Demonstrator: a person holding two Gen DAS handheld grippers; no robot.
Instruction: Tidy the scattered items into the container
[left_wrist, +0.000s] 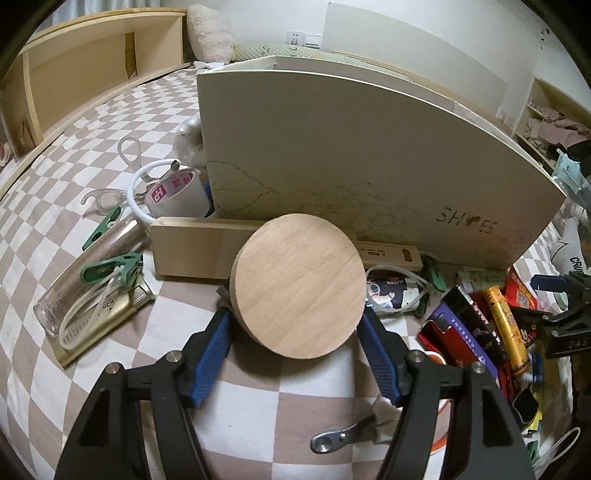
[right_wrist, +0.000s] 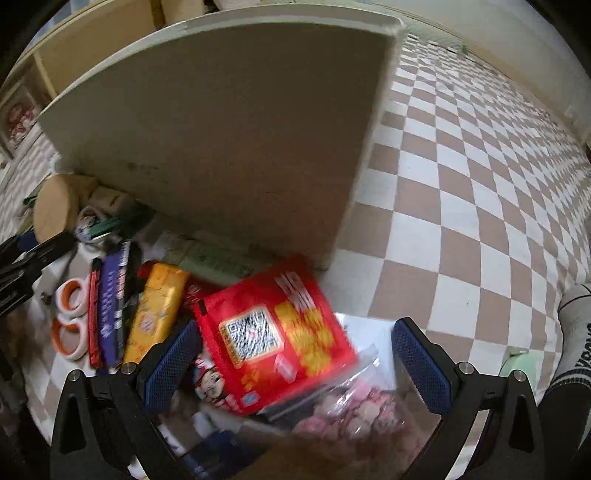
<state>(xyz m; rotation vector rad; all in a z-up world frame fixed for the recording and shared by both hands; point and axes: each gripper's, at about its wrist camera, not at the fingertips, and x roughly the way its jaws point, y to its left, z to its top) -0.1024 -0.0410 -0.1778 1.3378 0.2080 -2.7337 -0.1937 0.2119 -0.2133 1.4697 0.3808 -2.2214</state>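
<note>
So we've got the left hand-held gripper (left_wrist: 295, 325) clamped on the round wooden disc (left_wrist: 297, 286), pinched at its edges just in front of the shoe box (left_wrist: 332, 147), which is the container here and stands on the bed (left_wrist: 55, 221). Biggest worry: the grip is only on the rim, so the disc could pivot or pop out when we lift it over that tall box wall. It could also clip the wooden block (left_wrist: 195, 245) or knock the tape roll (left_wrist: 173, 192) near the box's left corner. Our right hand-held gripper (right_wrist: 295, 363) hangs wide open over the red packet (right_wrist: 273, 332) at the box's right end, holding nothing, and that pile looks slippery enough to slide.
</note>
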